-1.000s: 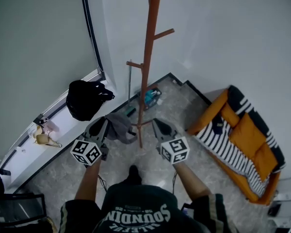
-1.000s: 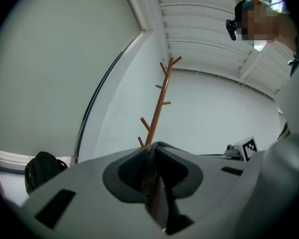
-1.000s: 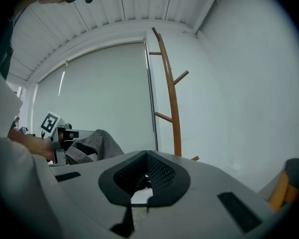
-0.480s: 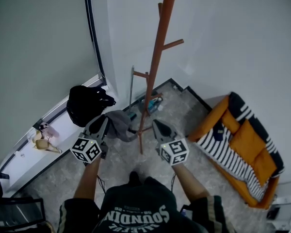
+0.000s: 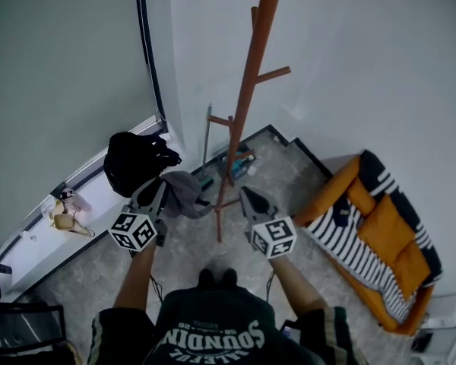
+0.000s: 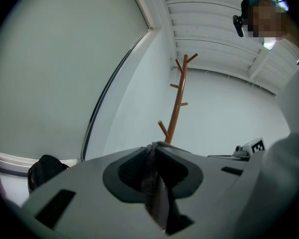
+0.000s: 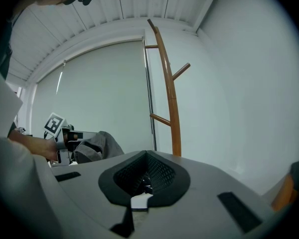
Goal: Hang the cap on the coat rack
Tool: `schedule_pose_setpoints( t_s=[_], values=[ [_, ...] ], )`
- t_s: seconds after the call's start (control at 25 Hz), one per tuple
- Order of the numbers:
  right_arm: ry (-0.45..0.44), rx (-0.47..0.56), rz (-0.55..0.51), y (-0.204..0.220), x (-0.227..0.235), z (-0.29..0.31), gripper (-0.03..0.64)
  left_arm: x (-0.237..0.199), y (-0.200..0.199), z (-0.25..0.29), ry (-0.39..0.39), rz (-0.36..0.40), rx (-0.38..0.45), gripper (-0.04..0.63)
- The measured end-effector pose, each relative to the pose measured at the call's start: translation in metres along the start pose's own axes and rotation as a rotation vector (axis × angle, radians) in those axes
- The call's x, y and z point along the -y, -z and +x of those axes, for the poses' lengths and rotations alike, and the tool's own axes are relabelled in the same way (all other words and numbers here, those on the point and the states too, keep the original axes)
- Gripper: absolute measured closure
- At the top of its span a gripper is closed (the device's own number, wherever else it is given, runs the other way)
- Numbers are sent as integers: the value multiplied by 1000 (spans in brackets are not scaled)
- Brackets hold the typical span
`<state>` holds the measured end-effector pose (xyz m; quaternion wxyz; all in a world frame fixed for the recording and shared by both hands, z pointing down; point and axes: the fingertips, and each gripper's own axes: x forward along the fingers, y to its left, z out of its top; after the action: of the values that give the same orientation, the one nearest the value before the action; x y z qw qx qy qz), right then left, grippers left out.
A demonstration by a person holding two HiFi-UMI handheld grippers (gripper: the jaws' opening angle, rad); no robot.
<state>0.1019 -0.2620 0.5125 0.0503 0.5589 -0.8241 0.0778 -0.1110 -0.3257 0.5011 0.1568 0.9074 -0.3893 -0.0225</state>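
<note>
A tall brown wooden coat rack (image 5: 248, 105) with slanted pegs stands in the room's corner, straight ahead of me. My left gripper (image 5: 155, 194) is shut on a grey cap (image 5: 185, 193), which hangs to its right, just left of the rack's pole. In the left gripper view grey fabric (image 6: 153, 169) is pinched between the jaws, and the rack (image 6: 178, 103) rises beyond it. My right gripper (image 5: 248, 195) is shut and holds nothing, just right of the pole. The right gripper view shows the rack (image 7: 170, 101) close ahead and the cap (image 7: 98, 146) at the left.
A black bag (image 5: 135, 160) lies on the white window sill (image 5: 99, 196) at the left. An orange sofa with a striped blanket (image 5: 368, 238) stands at the right. Small items (image 5: 239, 163) and a thin grey pole (image 5: 206, 139) are at the rack's base.
The head view has tipped up, so more of the rack shows. Both grippers and the cap have risen a little, and the person's feet have closed in on the rack.
</note>
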Motion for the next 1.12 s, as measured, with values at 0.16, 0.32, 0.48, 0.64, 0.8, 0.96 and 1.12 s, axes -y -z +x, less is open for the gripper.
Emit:
schedule_pose_setpoints(
  t_s=[0.16,0.32,0.48,0.64,0.8,0.96,1.12],
  values=[
    [-9,0,-2,-1,4,4,618,-12,-13,10,-34,-5,23,535],
    [-4,4,3,2,13,7,618,-26,-38,27,-63,-4,64,535],
    [6,10,4,-3,22,6,618,-40,-69,45,-87,-6,99,535],
    [25,4,11,-1,35,4,618,-51,-101,65,-105,-4,128,535],
    [42,-6,18,1,48,2,618,-57,-134,84,-104,-2,170,535],
    [62,-3,26,2,62,-1,618,-59,-164,105,-99,17,199,535],
    [77,-8,36,5,73,-2,618,-57,-184,126,-89,46,203,535]
  ],
)
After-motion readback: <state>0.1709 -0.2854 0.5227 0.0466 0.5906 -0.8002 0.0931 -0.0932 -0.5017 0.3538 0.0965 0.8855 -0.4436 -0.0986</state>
